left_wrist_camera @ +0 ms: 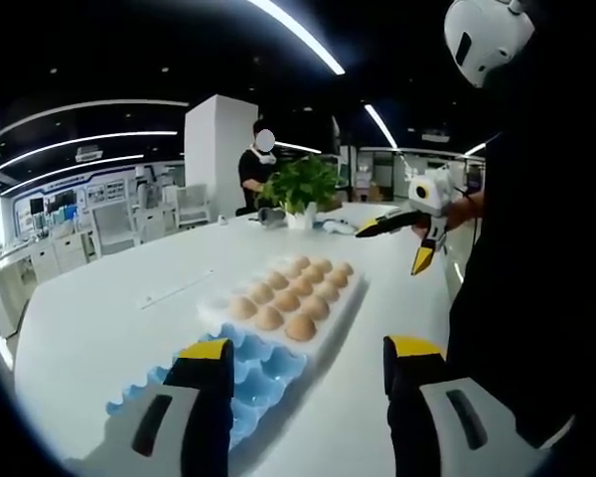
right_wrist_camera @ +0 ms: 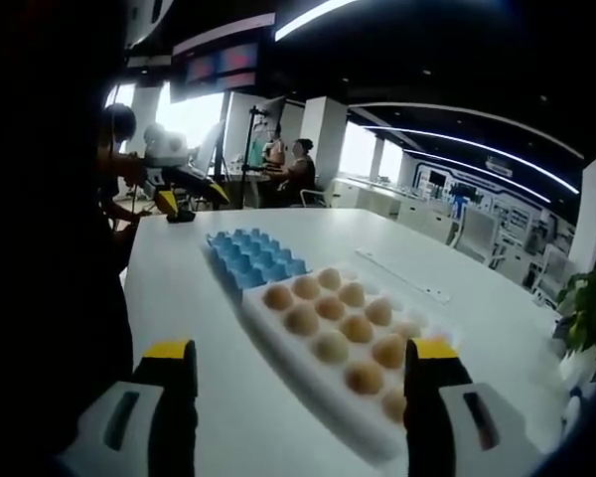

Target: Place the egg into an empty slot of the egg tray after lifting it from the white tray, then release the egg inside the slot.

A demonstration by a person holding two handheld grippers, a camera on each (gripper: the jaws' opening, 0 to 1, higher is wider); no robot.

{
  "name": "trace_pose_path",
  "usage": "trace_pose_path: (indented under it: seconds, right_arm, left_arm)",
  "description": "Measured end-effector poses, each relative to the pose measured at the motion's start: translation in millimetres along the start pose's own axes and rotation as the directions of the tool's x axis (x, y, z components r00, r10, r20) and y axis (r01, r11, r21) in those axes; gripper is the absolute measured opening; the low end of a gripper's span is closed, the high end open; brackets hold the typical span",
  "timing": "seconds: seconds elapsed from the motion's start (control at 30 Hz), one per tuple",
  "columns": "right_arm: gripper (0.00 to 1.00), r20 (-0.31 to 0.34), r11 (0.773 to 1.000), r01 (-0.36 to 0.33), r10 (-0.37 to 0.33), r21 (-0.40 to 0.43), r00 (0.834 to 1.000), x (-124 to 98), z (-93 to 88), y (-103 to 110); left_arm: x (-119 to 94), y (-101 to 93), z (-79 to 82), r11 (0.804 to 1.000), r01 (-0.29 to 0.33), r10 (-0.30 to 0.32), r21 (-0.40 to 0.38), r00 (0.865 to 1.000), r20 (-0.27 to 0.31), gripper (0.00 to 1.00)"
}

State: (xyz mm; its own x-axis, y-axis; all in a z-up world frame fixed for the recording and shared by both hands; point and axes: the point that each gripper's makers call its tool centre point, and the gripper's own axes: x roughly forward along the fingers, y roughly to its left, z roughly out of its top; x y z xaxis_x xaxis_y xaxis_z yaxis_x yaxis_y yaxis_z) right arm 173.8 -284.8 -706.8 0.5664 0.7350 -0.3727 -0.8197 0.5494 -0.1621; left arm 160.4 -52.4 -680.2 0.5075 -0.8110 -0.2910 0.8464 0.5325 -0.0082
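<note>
- In the left gripper view, the left gripper (left_wrist_camera: pixel 303 373) is held above the near edge of the white table (left_wrist_camera: pixel 99 318); its yellow-tipped jaws are spread wide and nothing is gripped between them.
- The blue egg tray (left_wrist_camera: pixel 253 373) is seen just beyond the left jaw, its slots unfilled, with one end touching the white tray (left_wrist_camera: pixel 328 323).
- Rows of brown eggs (left_wrist_camera: pixel 288 298) are seated in the white tray, and bare tabletop is left open on both long sides of it.
- The right gripper (left_wrist_camera: pixel 417 234) is carried well beyond the trays, above the far table edge, its jaws parted and nothing held.
- In the right gripper view, the right gripper (right_wrist_camera: pixel 298 368) is opened wide over the white tray (right_wrist_camera: pixel 318 397), the eggs (right_wrist_camera: pixel 343 328) lying between its jaws, none gripped.
- The egg tray (right_wrist_camera: pixel 253 258) adjoins the far end, and the left gripper (right_wrist_camera: pixel 174 184) is seen past the table corner.
- A potted plant (left_wrist_camera: pixel 303 189) stands near the far table edge.
</note>
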Motion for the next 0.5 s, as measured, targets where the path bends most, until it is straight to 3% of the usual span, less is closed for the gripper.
trace_pose_path:
  seconds: [0.43, 0.5]
  right_arm:
    - [0.88, 0.046, 0.999, 0.031, -0.033, 0.037, 0.998, 17.4, 4.5, 1.8]
    - [0.89, 0.071, 0.998, 0.027, -0.031, 0.058, 0.997, 19.7, 8.2, 3.7]
  left_arm:
    - [-1.6, 7.6, 3.2, 1.000, -0.027, 0.027, -0.004, 0.999, 0.023, 0.62]
    - [-2.8, 10.0, 8.3, 0.999, -0.033, 0.035, -0.030, 0.998, 0.059, 0.63]
